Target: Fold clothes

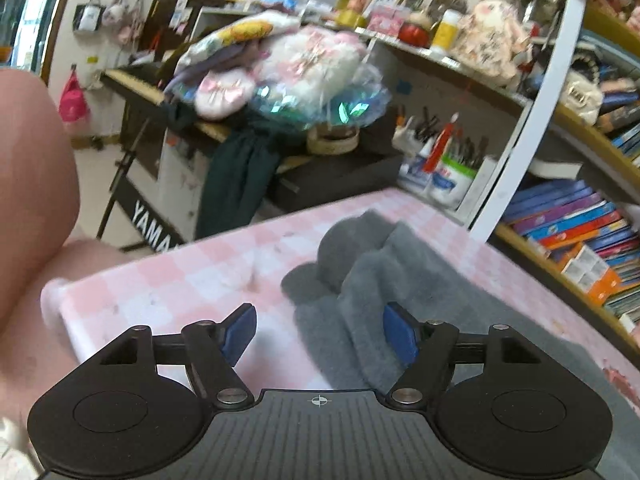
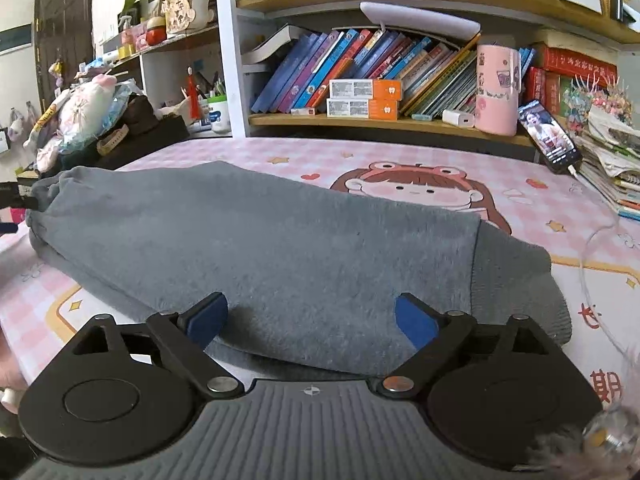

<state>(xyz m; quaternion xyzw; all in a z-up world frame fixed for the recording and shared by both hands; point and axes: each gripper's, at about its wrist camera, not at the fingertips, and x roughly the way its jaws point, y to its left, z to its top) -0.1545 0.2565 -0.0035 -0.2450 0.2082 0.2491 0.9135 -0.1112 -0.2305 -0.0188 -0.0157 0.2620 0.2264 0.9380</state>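
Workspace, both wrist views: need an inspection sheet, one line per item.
Surface: pink checked table cover with a cartoon girl print.
Job's things: grey garment lying folded over on the cover, cuffed end at the right in the right wrist view.
Clutter: phone with lit screen propped at the far right; stack of papers beside it.
Grippers: left tongs open, grey garment below them, nothing gripped; right tongs open above the garment.
Cables: cable runs from the phone across the cover.
Surroundings: bookshelf behind the table; pink tumbler on it; keyboard stand.
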